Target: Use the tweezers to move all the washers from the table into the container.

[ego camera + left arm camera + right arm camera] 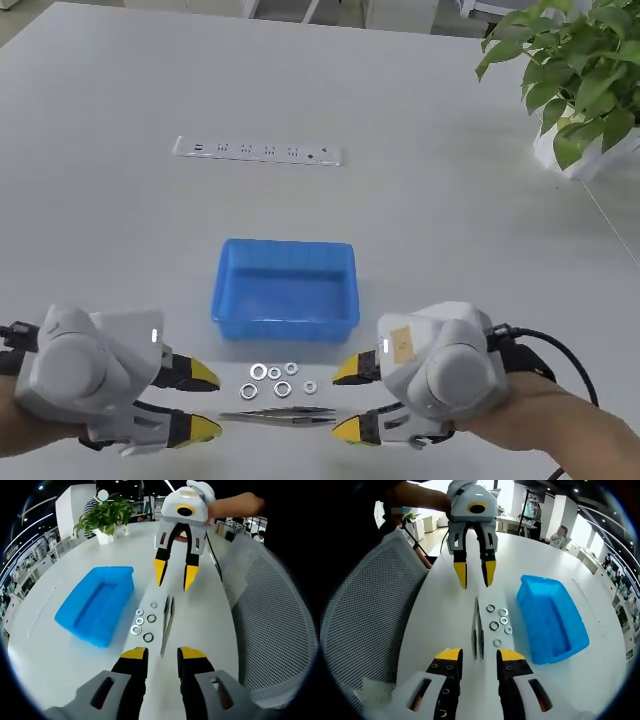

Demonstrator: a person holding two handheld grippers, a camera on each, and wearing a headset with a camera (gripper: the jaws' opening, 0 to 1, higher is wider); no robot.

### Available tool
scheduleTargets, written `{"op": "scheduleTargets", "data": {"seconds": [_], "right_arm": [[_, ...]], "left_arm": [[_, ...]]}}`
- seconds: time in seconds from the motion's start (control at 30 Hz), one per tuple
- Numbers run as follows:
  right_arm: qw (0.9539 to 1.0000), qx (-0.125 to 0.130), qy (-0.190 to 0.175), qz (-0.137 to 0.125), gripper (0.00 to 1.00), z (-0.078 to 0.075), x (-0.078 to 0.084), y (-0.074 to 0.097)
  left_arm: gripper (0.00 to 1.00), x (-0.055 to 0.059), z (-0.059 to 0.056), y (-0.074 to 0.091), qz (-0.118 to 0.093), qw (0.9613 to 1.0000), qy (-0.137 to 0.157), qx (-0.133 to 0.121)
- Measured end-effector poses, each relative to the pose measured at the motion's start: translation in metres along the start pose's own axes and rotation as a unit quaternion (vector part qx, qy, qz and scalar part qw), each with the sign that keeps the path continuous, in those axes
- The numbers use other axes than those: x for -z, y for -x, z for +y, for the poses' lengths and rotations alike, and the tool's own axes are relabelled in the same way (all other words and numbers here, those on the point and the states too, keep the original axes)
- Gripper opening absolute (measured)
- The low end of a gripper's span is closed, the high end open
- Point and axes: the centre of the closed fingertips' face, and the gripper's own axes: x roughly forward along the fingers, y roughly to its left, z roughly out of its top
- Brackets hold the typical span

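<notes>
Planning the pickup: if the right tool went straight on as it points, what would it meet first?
Likely the tweezers, lying on the table just ahead of the right tool; the left tool faces it farther on. Height is hard to judge.

I am looking at shiny metal washers (274, 373) and metal tweezers (277, 414) lying on my smooth, matt table (120, 200). The blue box (287, 290) is looking like smooth plastic, the chair (270, 610) like rough net.
</notes>
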Motion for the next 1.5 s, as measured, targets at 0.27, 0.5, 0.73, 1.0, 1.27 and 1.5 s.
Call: {"op": "scheduleTargets", "data": {"seconds": [0.27,0.5,0.73,1.0,1.27,1.5], "right_arm": [[0.9997,-0.018,0.012,0.008,0.22,0.001,-0.001,-0.014],[0.9990,-0.029,0.020,0.026,0.18,0.002,0.003,-0.026],[0.9991,-0.033,0.013,0.025,0.15,0.004,0.004,-0.031],[0.9991,-0.029,0.013,0.028,0.11,0.004,0.006,-0.033],[0.9994,-0.025,0.007,0.024,0.11,0.003,0.006,-0.033],[0.9995,-0.022,0.005,0.023,0.12,0.003,0.004,-0.033]], "left_arm": [[0.21,0.006,0.000,-0.009,0.019,0.9996,-0.016,0.015],[0.15,0.006,0.002,-0.017,0.022,0.9991,-0.030,0.020],[0.12,0.013,-0.002,-0.026,0.039,0.9981,-0.035,0.033],[0.06,0.013,-0.001,-0.027,0.031,0.9983,-0.037,0.032],[0.06,0.011,-0.002,-0.025,0.030,0.9977,-0.051,0.033],[0.05,0.000,-0.002,-0.015,0.014,0.9978,-0.059,0.027]]}}
